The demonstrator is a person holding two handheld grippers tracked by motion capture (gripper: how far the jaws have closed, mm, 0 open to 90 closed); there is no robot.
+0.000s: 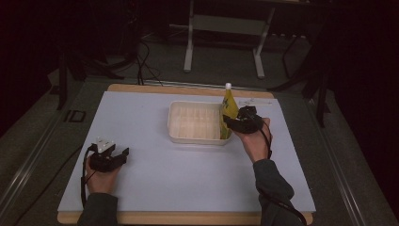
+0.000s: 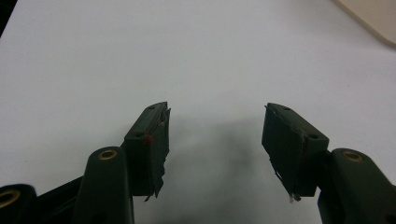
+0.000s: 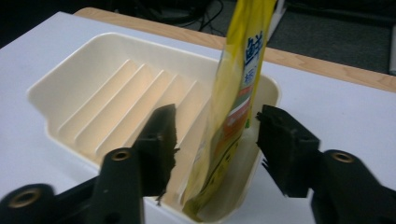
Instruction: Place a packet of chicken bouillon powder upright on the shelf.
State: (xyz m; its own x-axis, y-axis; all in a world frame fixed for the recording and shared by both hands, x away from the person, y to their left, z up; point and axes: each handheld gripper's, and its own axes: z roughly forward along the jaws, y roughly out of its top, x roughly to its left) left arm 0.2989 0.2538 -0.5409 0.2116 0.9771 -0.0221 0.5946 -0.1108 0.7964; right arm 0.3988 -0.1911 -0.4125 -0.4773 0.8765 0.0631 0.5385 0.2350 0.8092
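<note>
Your yellow spouted pouch with a white cap (image 1: 228, 110) already stands in the right end of the cream ribbed plastic tray (image 1: 194, 137) at centre frame, your right gripper (image 3: 217, 135) open around it, your left gripper (image 2: 215, 135) open over bare desk (image 1: 188, 179), so little looks left

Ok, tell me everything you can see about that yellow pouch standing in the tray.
The yellow pouch is a soft, glossy squeeze pack with a white cap at the top, printed with dark characters and a red and green band. It stands nearly upright, leaning slightly, with its bottom inside the cream ribbed tray, against the tray's end wall on the person's right. The right gripper has its jaws on either side of the pouch, spread with gaps showing, so they do not appear to pinch it.
</note>
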